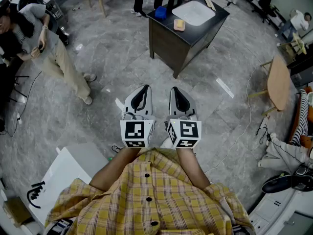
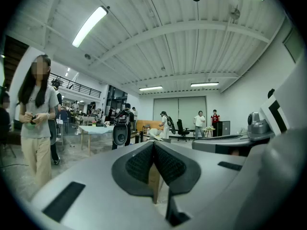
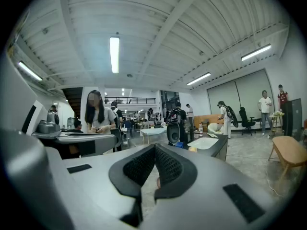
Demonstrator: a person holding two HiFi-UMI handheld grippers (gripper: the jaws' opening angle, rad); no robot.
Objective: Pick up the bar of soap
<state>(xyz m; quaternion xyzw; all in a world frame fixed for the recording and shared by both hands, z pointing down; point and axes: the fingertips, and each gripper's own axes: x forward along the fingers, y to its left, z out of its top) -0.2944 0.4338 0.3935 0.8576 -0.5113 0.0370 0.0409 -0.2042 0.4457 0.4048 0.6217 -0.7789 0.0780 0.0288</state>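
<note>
Close to the yellow checked shirt [image 1: 146, 195], the left gripper [image 1: 143, 92] and the right gripper [image 1: 177, 93] are held side by side, nearly level, over the grey stone-patterned floor [image 1: 107, 58]. Each has its dark ribbed pads pressed together, with nothing pinched between them.

Well ahead stands a dark wooden table [image 1: 171, 40] with a white rectangular basin [image 1: 193, 12] set in its top. The pale orange bar of soap [image 1: 179, 24] lies on that top just beside the basin, on its nearer side. A blue object [image 1: 160, 12] sits behind the soap. Whether the soap rests on a dish is too small to tell.

The task looks to be at its approach stage, since neither gripper is anywhere near the soap. The next move calls for walking up to the table and spreading one gripper's jaws. That gripper then has to tip downward and set its pads on either side of the bar before closing.
</note>
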